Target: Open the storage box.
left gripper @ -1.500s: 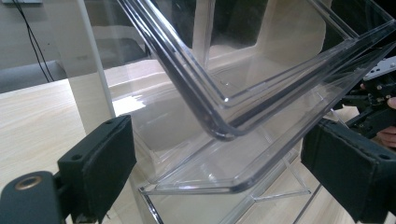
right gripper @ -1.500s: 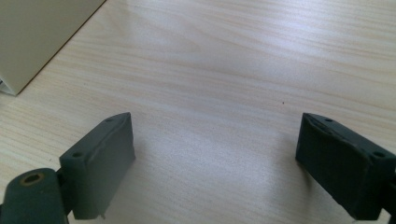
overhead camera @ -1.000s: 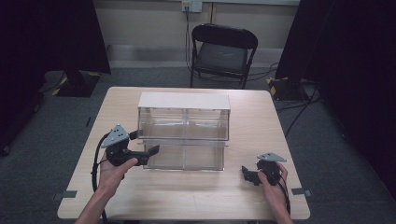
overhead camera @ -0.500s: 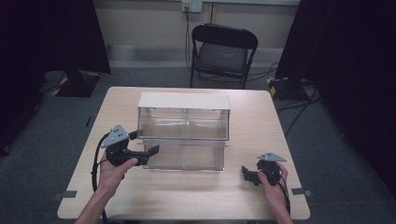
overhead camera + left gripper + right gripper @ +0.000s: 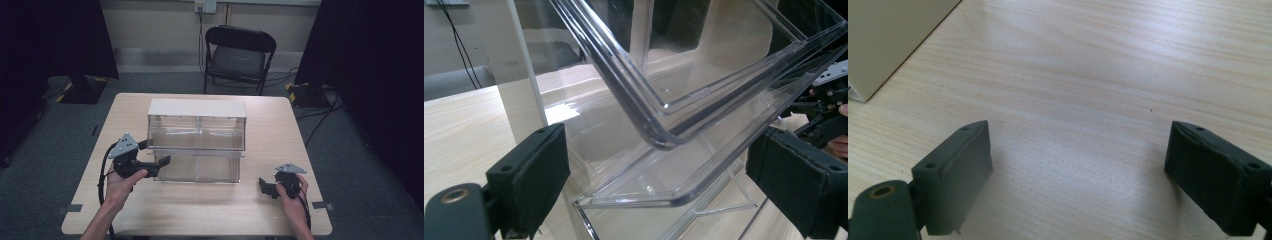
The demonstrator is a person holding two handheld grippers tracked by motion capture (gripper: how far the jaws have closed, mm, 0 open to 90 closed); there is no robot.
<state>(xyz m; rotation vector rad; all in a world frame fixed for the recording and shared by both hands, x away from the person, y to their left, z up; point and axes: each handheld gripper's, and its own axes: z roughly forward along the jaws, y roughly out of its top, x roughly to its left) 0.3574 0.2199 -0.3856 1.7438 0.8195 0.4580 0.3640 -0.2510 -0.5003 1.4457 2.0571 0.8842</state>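
A clear acrylic drawer cabinet [image 5: 196, 140] with a white top [image 5: 197, 107] stands in the middle of the wooden table [image 5: 200, 210]. My left gripper [image 5: 154, 152] is open at the cabinet's lower left front corner. In the left gripper view the rounded corners of two clear drawers [image 5: 664, 135] lie between the spread jaws of the left gripper [image 5: 659, 185], and neither pad touches them. My right gripper [image 5: 265, 187] rests open near the table's front right, apart from the cabinet. Between the jaws of the right gripper [image 5: 1078, 170] is only bare wood.
A black folding chair [image 5: 239, 55] stands behind the table. Dark curtains hang at both sides of the room. A pale panel corner [image 5: 888, 35] shows at the upper left of the right gripper view. Cables [image 5: 102, 182] trail from the grippers.
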